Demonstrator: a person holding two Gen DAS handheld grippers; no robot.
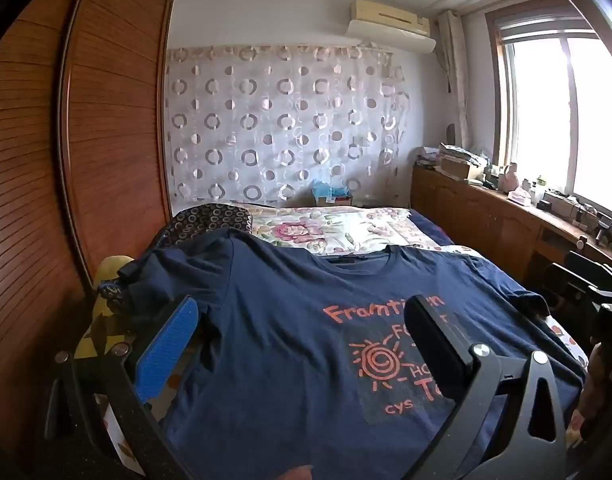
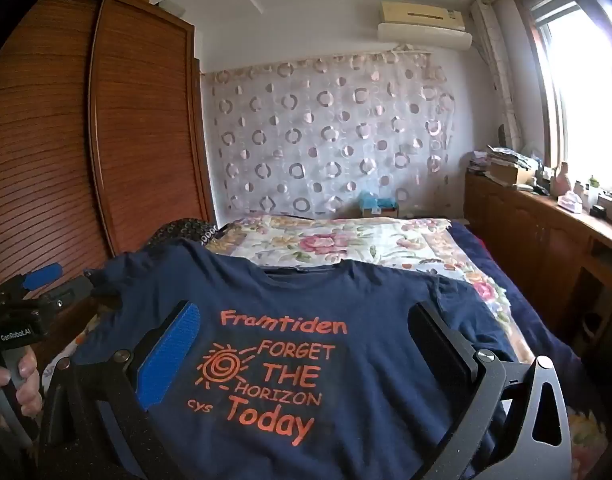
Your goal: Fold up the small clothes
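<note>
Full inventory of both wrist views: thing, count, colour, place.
T-shirt: 1, navy with orange print, spread face-up on the near end of the bed.
Bed cover: 1, floral on white, behind the shirt.
Wardrobe: 1, brown louvred doors, left wall.
Curtain: 1, sheer with circles, back wall.
Air conditioner: 1, cream, above the curtain.
Sideboard: 1, brown wood, cluttered top, under the window.
Window: 1, bright, right wall.
Left tool: 1, black with blue pad, open over the shirt.
Right tool: 1, same, open over the print.
Hand: 1, gripping the left tool's handle.
</note>
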